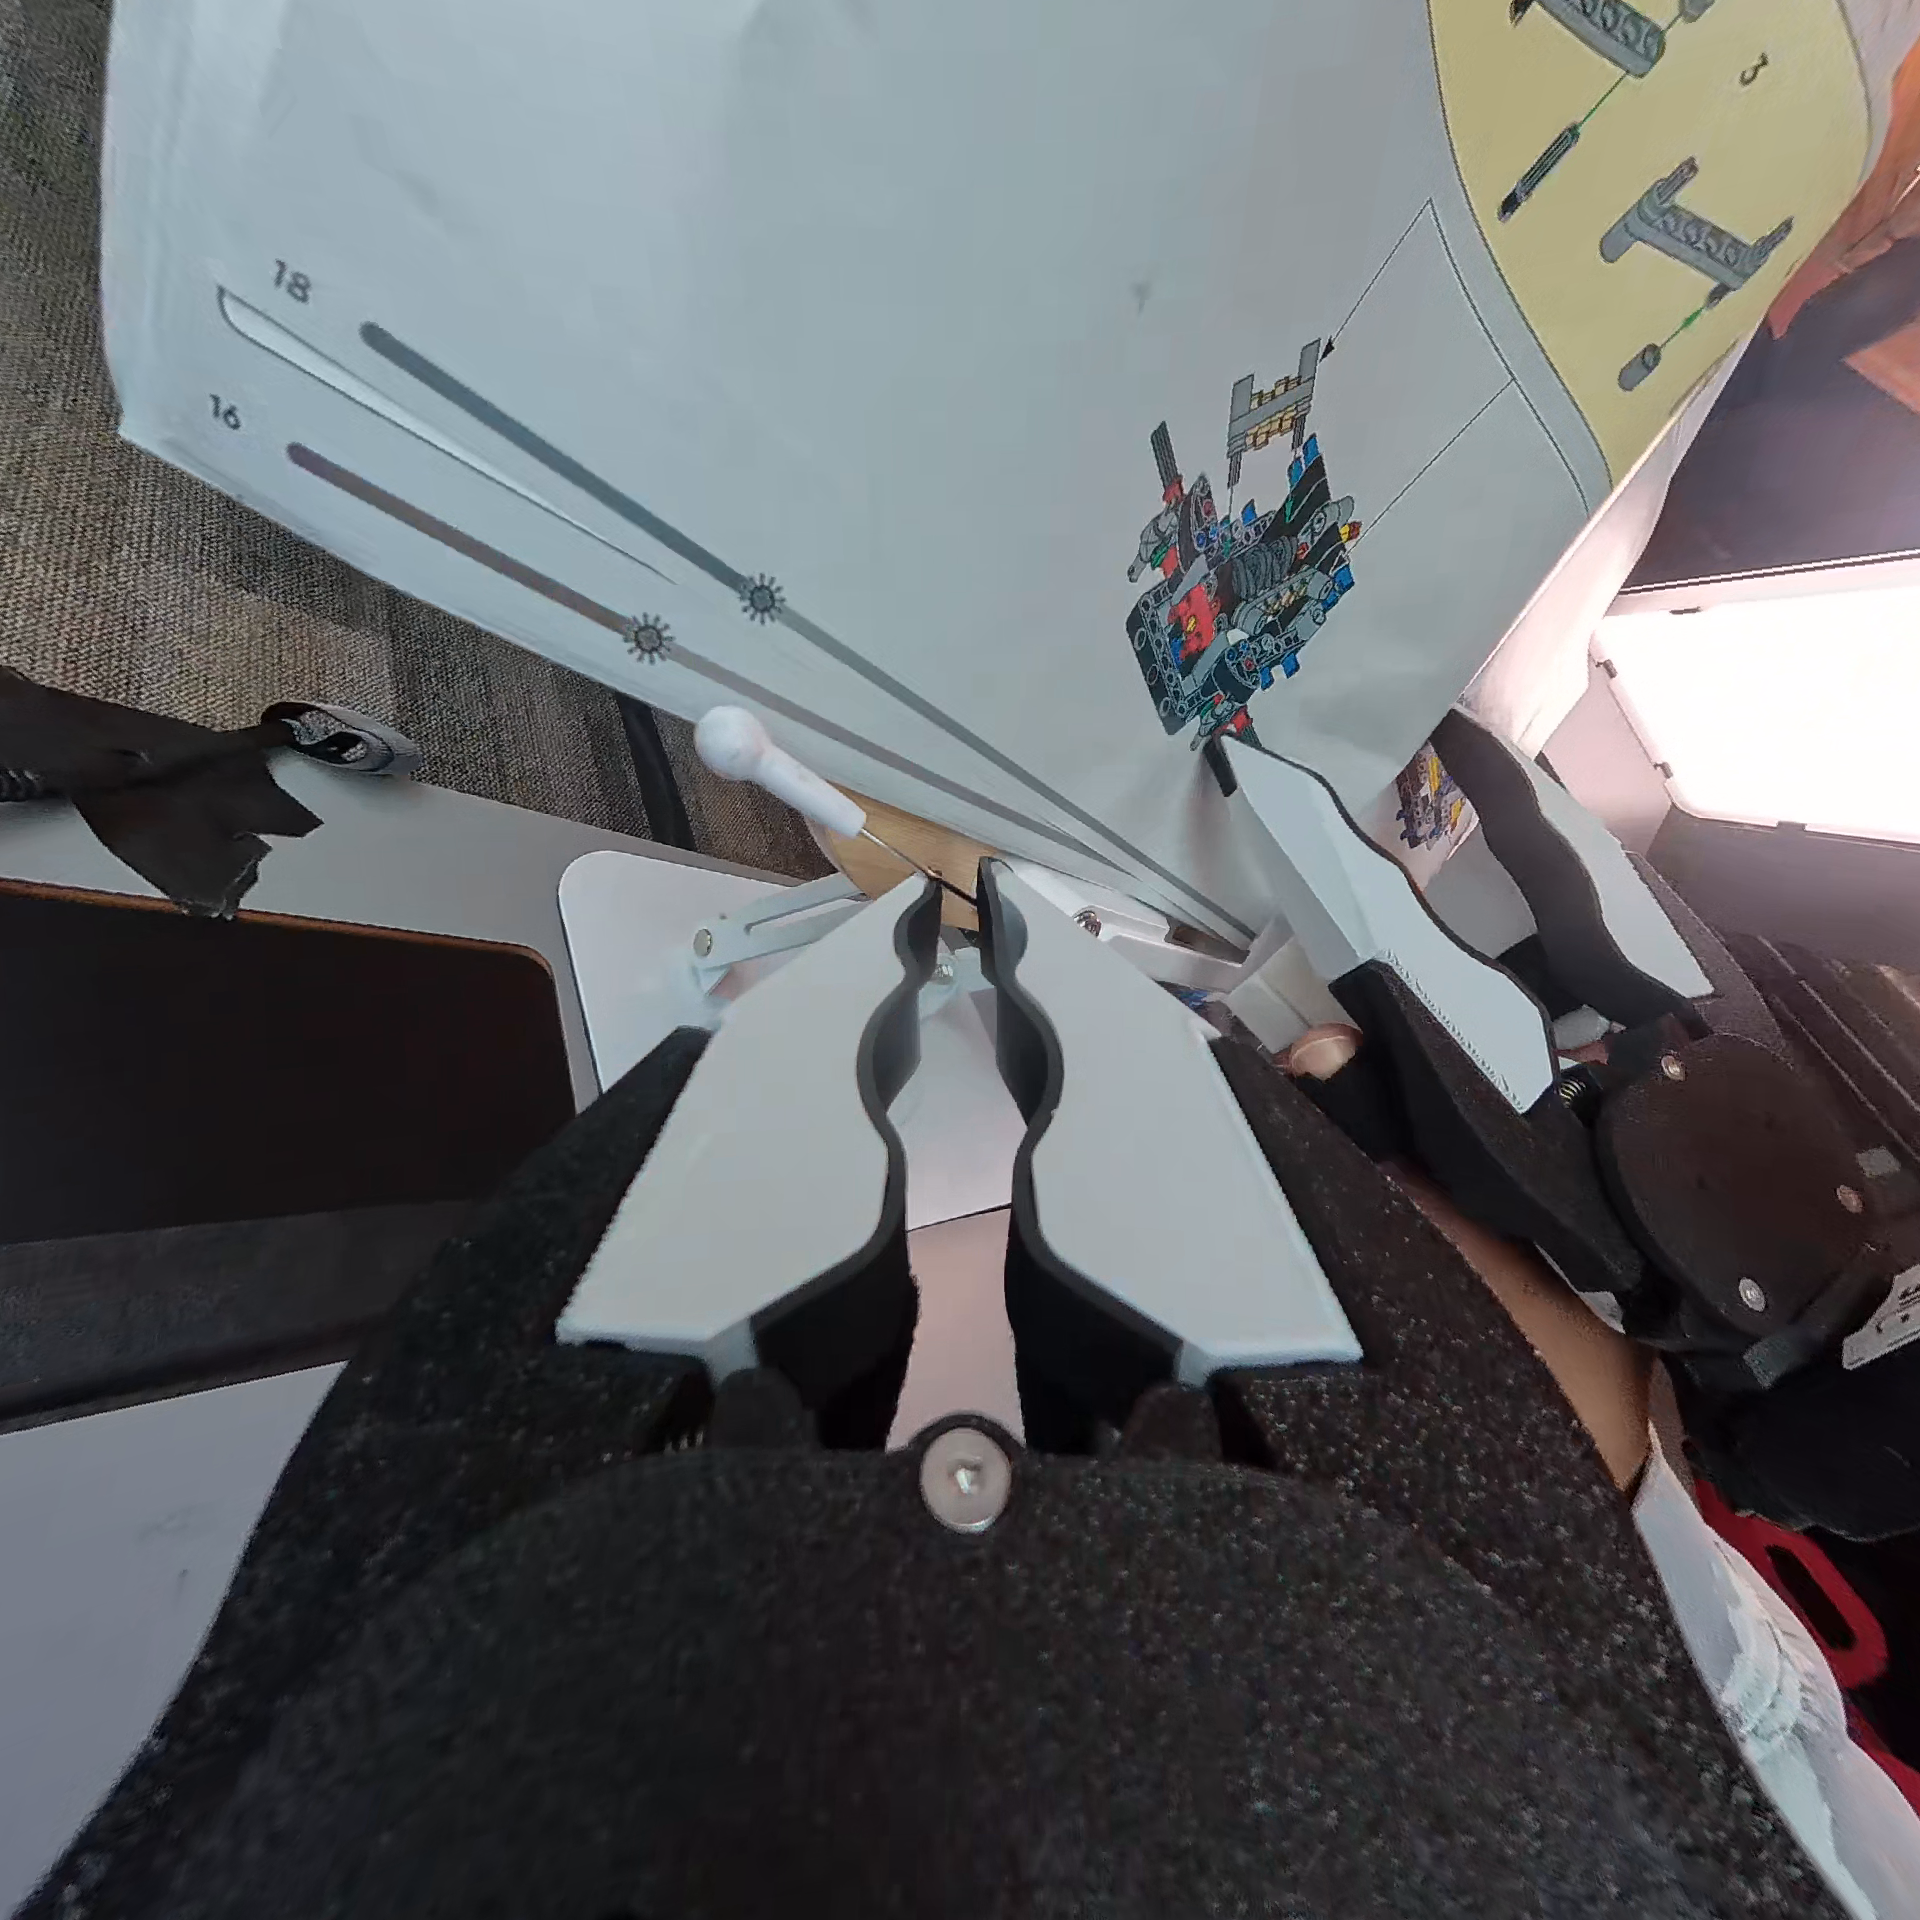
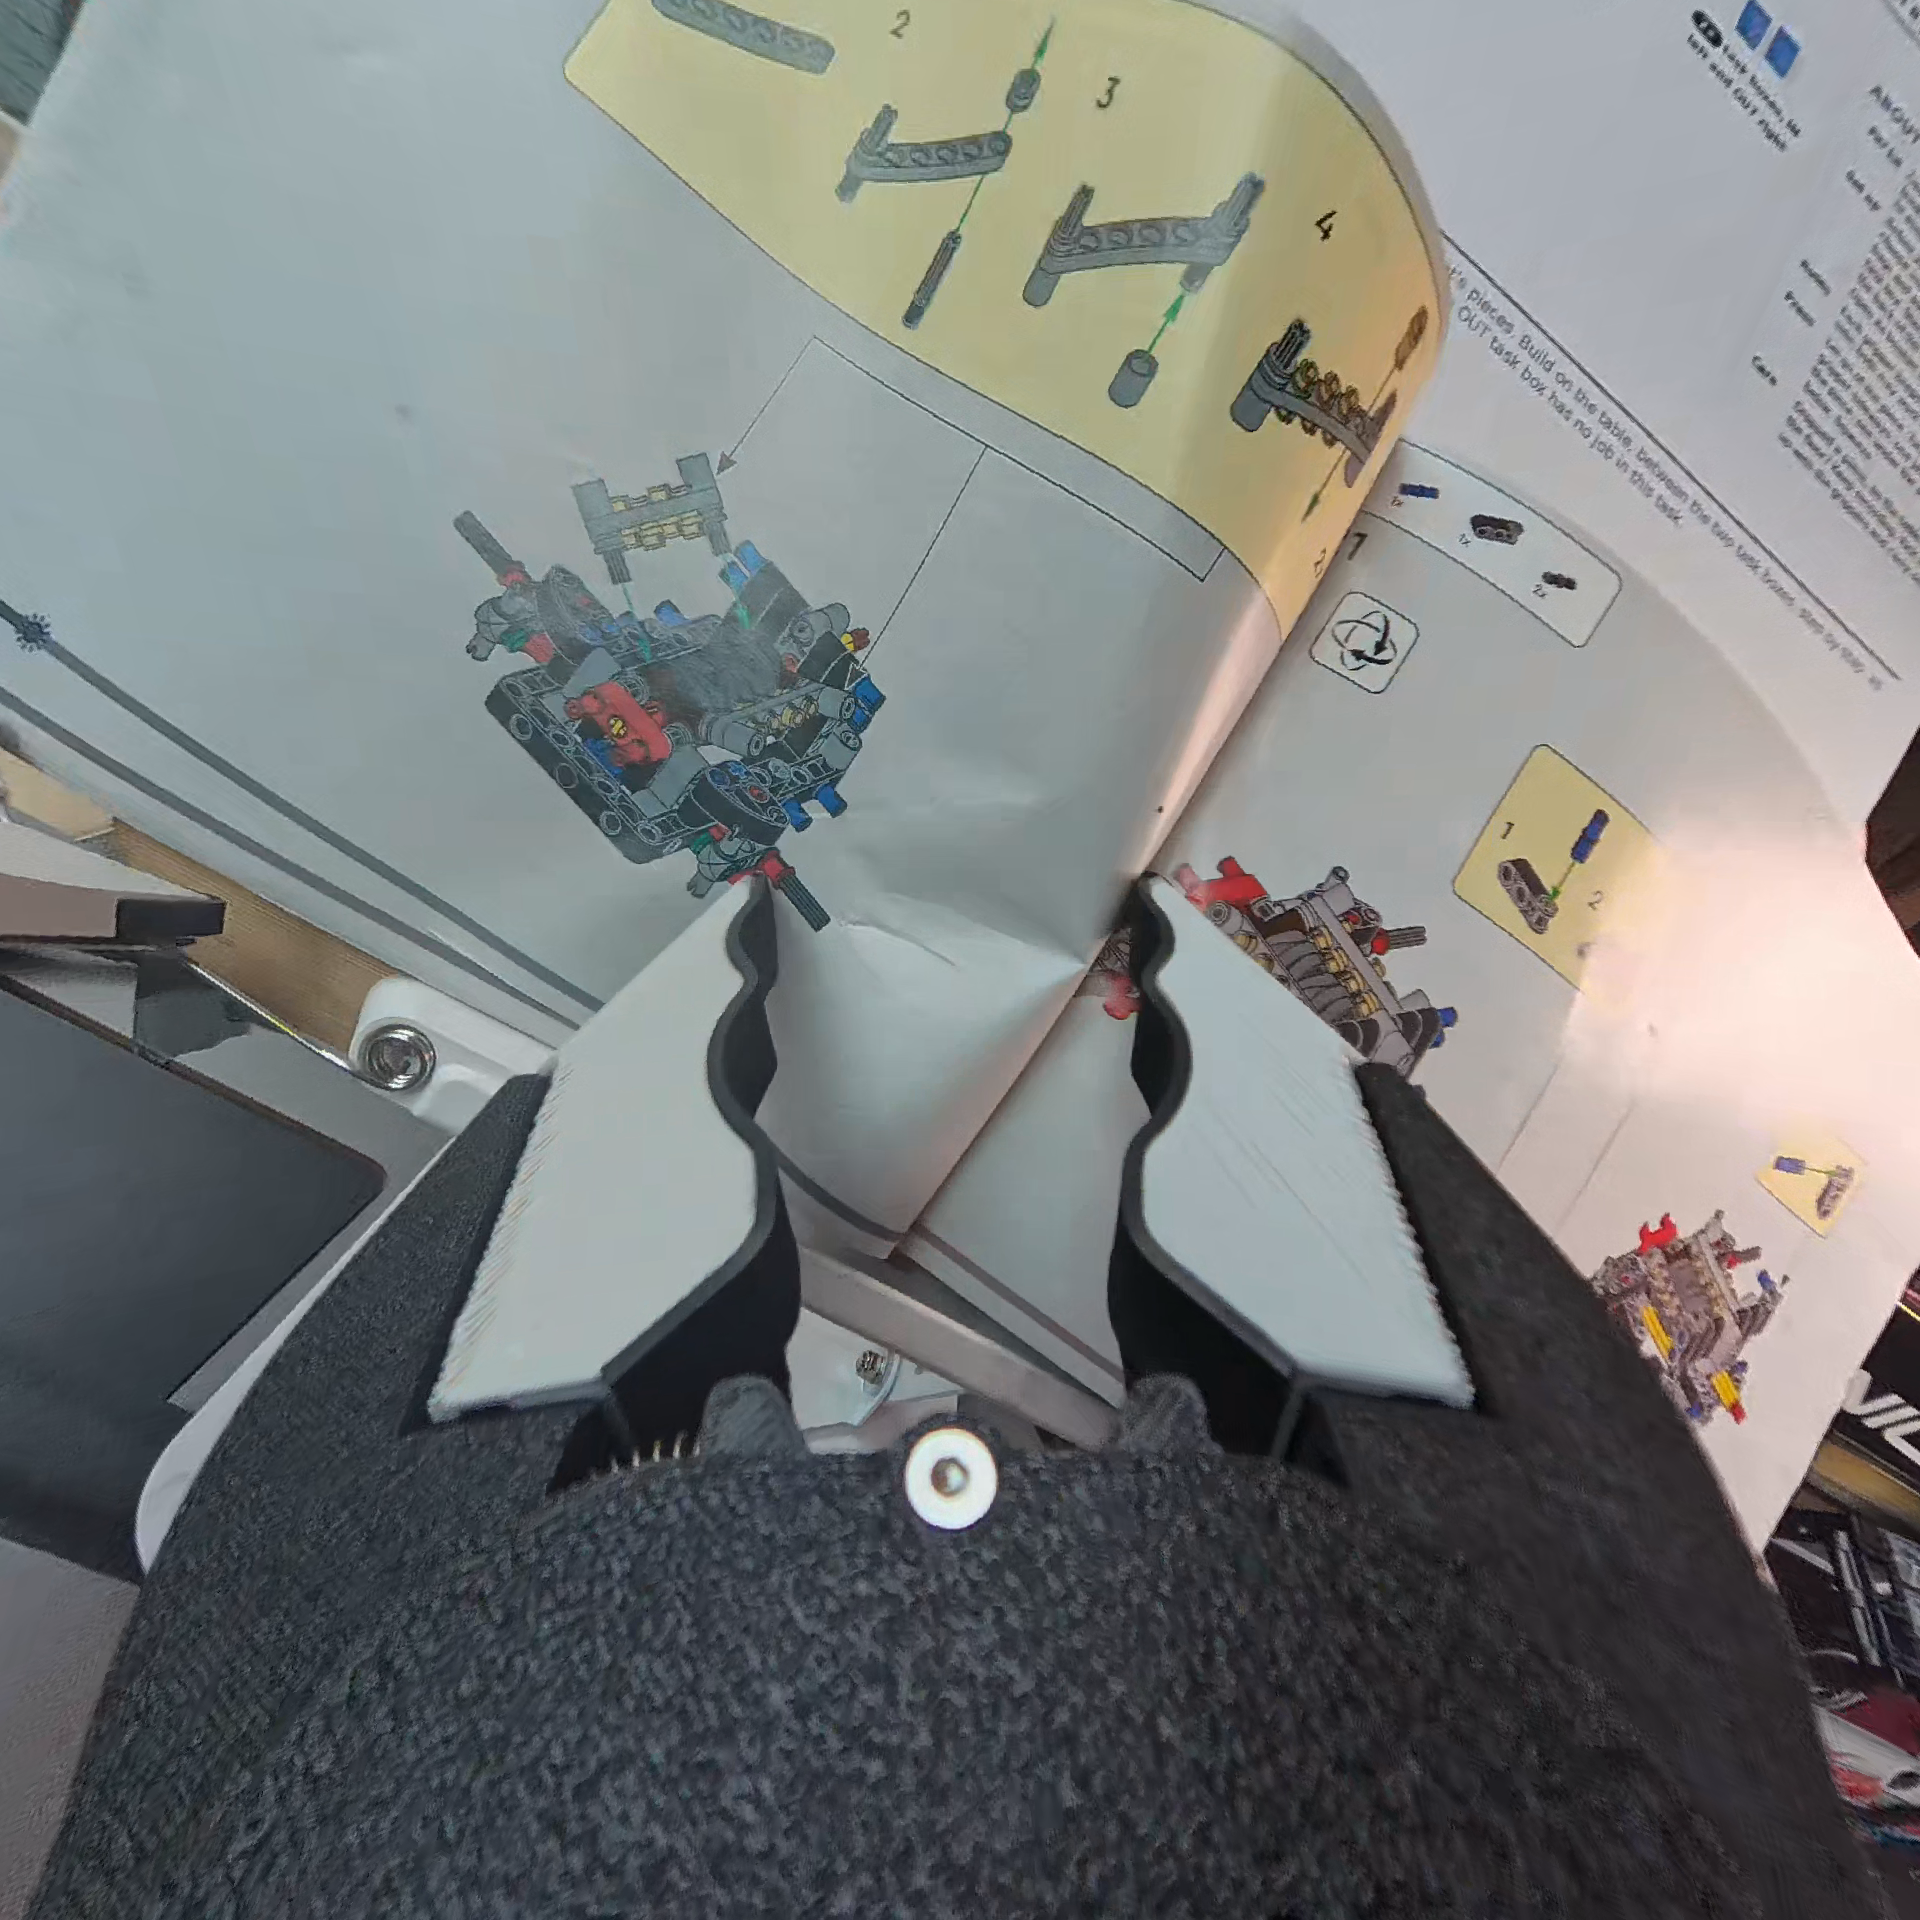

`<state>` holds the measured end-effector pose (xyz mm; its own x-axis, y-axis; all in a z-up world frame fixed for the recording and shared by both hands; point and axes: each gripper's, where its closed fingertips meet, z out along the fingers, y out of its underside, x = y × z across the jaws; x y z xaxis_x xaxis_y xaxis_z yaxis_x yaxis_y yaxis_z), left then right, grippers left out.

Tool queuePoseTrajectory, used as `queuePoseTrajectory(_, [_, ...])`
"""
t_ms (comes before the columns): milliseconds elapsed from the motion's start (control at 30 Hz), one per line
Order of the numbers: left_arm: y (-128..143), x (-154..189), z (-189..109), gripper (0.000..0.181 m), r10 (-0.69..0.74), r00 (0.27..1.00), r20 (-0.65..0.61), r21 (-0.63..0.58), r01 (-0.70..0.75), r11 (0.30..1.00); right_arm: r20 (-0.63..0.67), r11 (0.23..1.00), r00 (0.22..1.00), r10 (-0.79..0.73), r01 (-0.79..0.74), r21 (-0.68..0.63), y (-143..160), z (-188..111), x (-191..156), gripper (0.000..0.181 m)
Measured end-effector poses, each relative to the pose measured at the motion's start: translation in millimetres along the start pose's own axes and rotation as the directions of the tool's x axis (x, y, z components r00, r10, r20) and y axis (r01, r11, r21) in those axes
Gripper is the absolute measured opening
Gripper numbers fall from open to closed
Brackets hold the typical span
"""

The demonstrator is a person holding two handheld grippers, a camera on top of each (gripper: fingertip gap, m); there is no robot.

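The left claw (image 1: 958, 883) is nearly closed, tips pinching the bottom edge of the instruction booklet (image 1: 831, 312) where it rests on a white stand (image 1: 644, 914). The right claw (image 2: 951, 894) is wide open, holding nothing, straddling the booklet's centre fold. A half-turned page (image 2: 1039, 312) curls above the fold; it could likely crease or flop back, being unsupported.

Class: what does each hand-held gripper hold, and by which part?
Right hand-held gripper: open, holding nothing, tips at the instruction booklet. Left hand-held gripper: tips nearly meet on the white ball-ended clip wire; grip cannot be told.
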<state>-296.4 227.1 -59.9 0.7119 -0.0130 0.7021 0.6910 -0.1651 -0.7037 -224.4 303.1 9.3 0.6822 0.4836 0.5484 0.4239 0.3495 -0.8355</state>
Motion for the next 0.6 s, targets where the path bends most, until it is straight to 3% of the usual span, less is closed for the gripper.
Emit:
queuePoseTrajectory(33, [0.2,-0.3,0.2,0.006,0.003,1.000,0.001,0.000,-0.003,1.000,0.001,1.000,1.000,-0.008,0.008,0.007,1.0,-1.0,1.8,0.064])
queuePoseTrajectory(600, [0.9,-3.9,2.6,0.008,-0.006,1.000,0.002,0.011,0.006,1.000,0.003,0.999,1.000,-0.001,0.001,0.043,8.4,-10.0,9.7,0.033])
